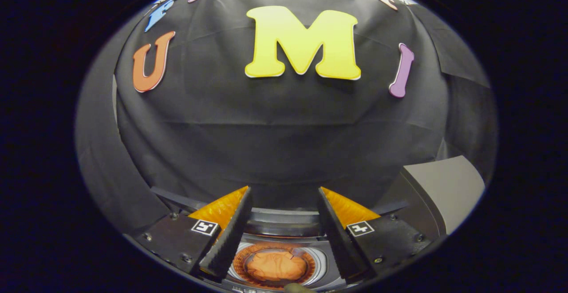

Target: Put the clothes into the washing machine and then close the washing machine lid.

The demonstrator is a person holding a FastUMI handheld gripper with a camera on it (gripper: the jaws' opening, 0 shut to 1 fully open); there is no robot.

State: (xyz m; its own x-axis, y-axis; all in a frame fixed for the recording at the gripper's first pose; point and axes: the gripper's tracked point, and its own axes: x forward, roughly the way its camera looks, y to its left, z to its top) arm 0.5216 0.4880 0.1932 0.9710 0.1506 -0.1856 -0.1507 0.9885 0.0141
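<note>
My gripper (284,191) is open, its two fingers spread wide with nothing between them. Below and between the fingers lies the top of the washing machine (284,223), dark with a round mouth. An orange garment (276,265) lies bunched inside the round drum, ringed by the drum's perforated wall. The fingers stand above the machine and touch neither it nor the garment. I cannot tell whether the lid over the drum is up or down.
A grey flat panel (443,186) rises at the right, beside the right finger; whether it is the machine's lid is unclear. The booth's black cloth wall (284,128) hangs close beyond the machine.
</note>
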